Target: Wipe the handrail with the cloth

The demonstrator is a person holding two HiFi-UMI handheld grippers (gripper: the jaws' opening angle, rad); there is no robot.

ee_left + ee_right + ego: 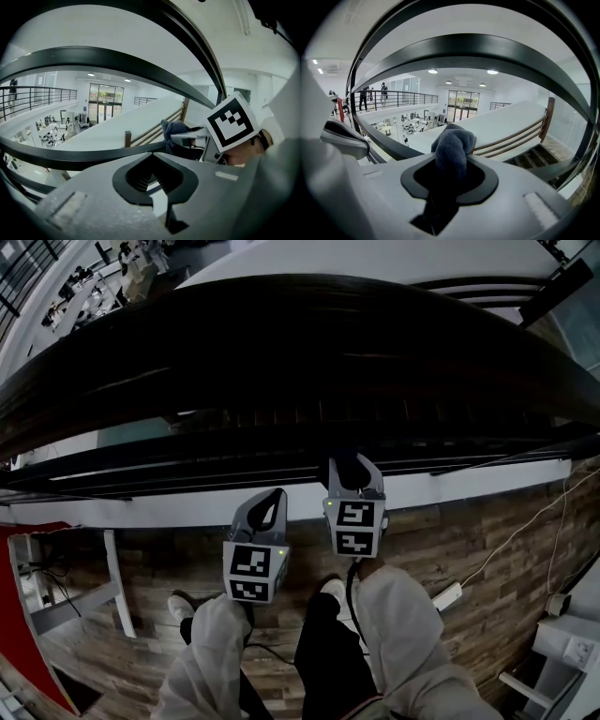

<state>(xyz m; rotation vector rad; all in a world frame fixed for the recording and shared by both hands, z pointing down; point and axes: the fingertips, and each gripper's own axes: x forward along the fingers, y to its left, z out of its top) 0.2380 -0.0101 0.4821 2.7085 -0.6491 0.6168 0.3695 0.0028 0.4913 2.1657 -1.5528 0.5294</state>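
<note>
No wiping evident yet. Right gripper (pixel 354 470) fingers clamp the cloth (pixel 451 150) short of the handrail (pixel 281 334); left gripper (pixel 274 501) fingers closed, empty.

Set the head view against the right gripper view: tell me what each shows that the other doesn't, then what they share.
Only the head view: the person's sleeves, a shoe, the wooden floor and a power strip with its cable. Only the right gripper view: the dark cloth clamped in the jaws of the right gripper, and people standing on a far balcony across the hall. Both: the dark handrail and the right gripper itself.
</note>
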